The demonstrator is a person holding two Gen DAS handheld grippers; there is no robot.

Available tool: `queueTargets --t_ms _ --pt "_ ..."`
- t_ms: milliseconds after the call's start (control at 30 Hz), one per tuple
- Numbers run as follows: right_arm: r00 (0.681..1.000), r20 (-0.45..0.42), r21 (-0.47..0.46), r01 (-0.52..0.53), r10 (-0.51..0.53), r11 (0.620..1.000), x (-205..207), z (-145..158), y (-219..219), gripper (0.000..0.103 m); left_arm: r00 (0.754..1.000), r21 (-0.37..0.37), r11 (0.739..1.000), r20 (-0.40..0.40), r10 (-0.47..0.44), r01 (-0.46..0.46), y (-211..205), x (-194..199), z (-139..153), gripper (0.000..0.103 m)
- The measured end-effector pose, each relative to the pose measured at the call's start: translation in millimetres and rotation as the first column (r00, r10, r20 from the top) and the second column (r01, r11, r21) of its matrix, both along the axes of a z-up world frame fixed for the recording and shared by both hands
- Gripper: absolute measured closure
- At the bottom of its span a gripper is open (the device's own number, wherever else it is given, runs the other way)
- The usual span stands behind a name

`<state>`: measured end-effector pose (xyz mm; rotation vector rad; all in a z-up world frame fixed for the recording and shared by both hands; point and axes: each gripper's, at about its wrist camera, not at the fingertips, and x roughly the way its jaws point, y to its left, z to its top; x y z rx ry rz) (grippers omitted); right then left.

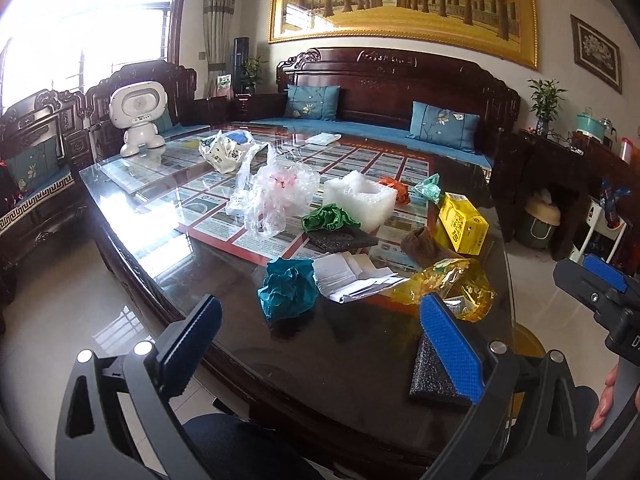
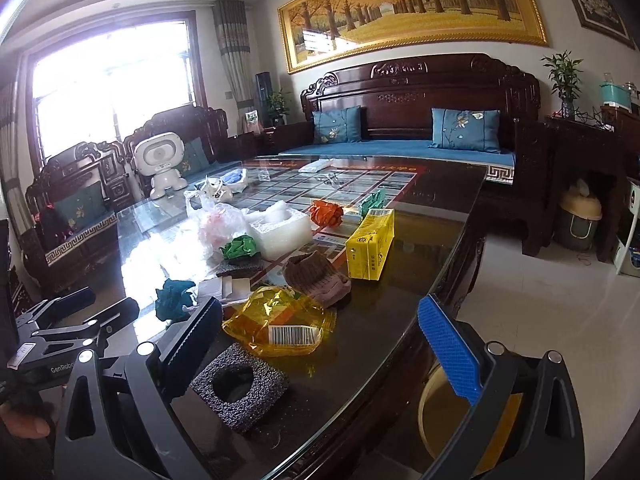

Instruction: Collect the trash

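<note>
Both grippers hover wide open and empty over the glass table (image 2: 400, 280): left gripper (image 1: 320, 344) above the teal paper ball (image 1: 286, 289), right gripper (image 2: 320, 344) by the yellow wrapper (image 2: 280, 322) and black foam square (image 2: 240, 386).

Blown-out daylight from the window (image 1: 92, 20), glare across the glass tabletop (image 2: 152, 256), fisheye-bent, dark-vignetted edges.

Both the left gripper (image 1: 320, 344) and the right gripper (image 2: 320, 348) are matte black plastic frames with triangular cut-outs, round silver screw heads at the pivots, ridged blue finger pads (image 2: 450, 350), and white "GenRobo" lettering on one body.
</note>
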<state>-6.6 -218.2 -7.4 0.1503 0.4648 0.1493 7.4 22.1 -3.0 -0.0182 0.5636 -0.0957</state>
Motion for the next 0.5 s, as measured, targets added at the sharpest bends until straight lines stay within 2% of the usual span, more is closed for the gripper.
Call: queueTargets --t_ms 500 --pt "0.999 -0.038 -0.024 0.014 -0.015 1.000 3.8 -3.8 5.0 0.008 1.000 0.001 1.000 -0.016 -0.011 0.012 -2.3 3.1 -5.0 0.004"
